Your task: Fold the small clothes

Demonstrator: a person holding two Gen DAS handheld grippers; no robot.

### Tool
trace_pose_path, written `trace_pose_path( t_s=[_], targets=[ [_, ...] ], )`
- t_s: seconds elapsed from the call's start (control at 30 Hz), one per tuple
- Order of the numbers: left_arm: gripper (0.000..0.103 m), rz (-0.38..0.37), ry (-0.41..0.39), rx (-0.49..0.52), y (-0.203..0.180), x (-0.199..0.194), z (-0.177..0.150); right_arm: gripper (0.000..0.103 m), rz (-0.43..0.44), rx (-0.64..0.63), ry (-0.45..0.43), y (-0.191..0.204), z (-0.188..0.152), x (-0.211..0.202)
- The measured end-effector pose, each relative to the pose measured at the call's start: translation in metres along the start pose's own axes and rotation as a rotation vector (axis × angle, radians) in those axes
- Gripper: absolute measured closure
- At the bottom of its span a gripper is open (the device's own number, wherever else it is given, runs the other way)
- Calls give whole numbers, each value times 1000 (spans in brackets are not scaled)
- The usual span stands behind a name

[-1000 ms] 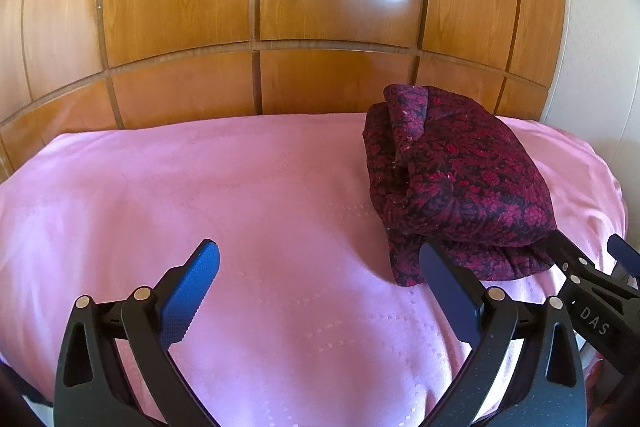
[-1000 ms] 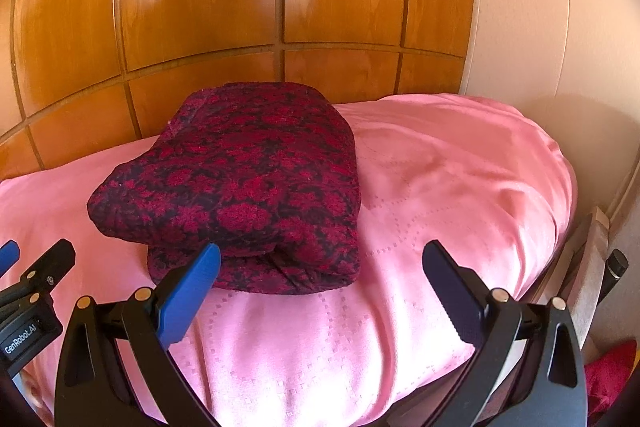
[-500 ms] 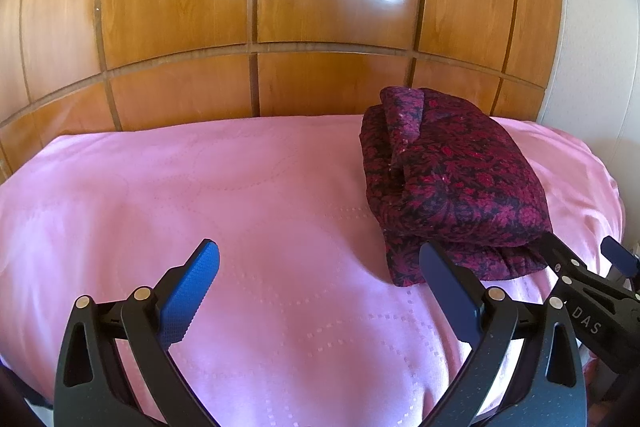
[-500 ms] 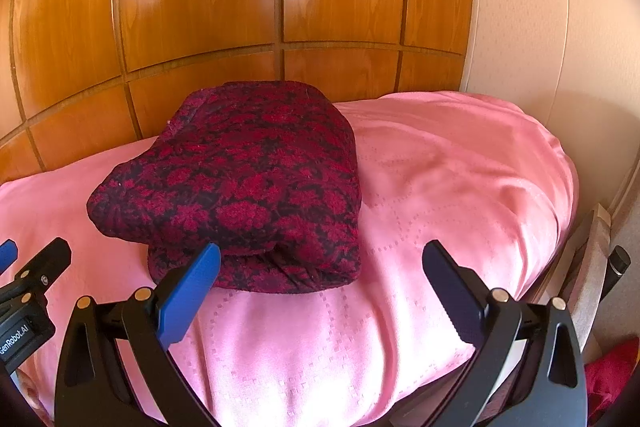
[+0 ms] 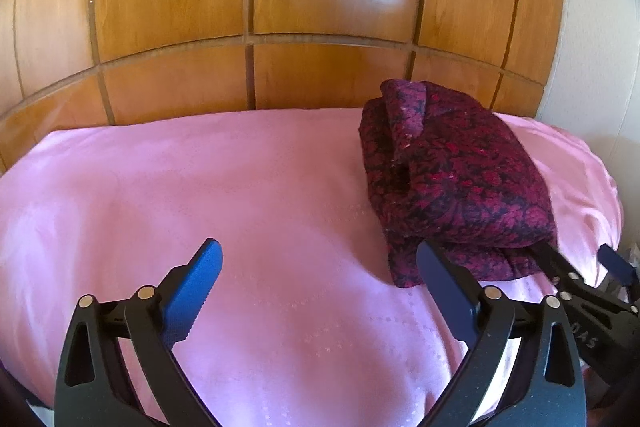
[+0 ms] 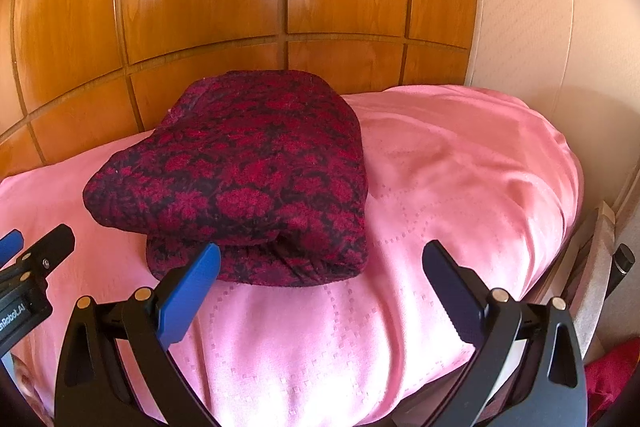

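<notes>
A dark red and black patterned garment lies folded in a thick bundle on the pink bedspread, at the right in the left wrist view and centre-left in the right wrist view. My left gripper is open and empty, over bare bedspread left of the bundle. My right gripper is open and empty, just in front of the bundle's near edge. Each gripper shows at the edge of the other's view: the right one and the left one.
A glossy wooden panelled headboard stands behind the bed. A pale wall is at the right. The bed's right edge drops off near a chair-like frame and a red cloth on the floor.
Both grippers have drawn back slightly from the folded garment, which looks a little farther away. Both stay open; the garment has not moved.
</notes>
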State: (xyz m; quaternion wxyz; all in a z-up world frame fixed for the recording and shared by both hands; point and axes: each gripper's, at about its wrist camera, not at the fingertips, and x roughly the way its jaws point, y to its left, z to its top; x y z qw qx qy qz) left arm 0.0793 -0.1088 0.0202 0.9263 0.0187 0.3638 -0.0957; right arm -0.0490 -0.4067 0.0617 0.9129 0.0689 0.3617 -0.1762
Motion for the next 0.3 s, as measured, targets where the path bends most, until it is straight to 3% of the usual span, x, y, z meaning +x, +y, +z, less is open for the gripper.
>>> trace_pose_path(
  t_s=[0.3],
  targets=[
    [5,41,46,-30,10,17,-1,2,38,86,-42,-28,18,-7]
  ],
)
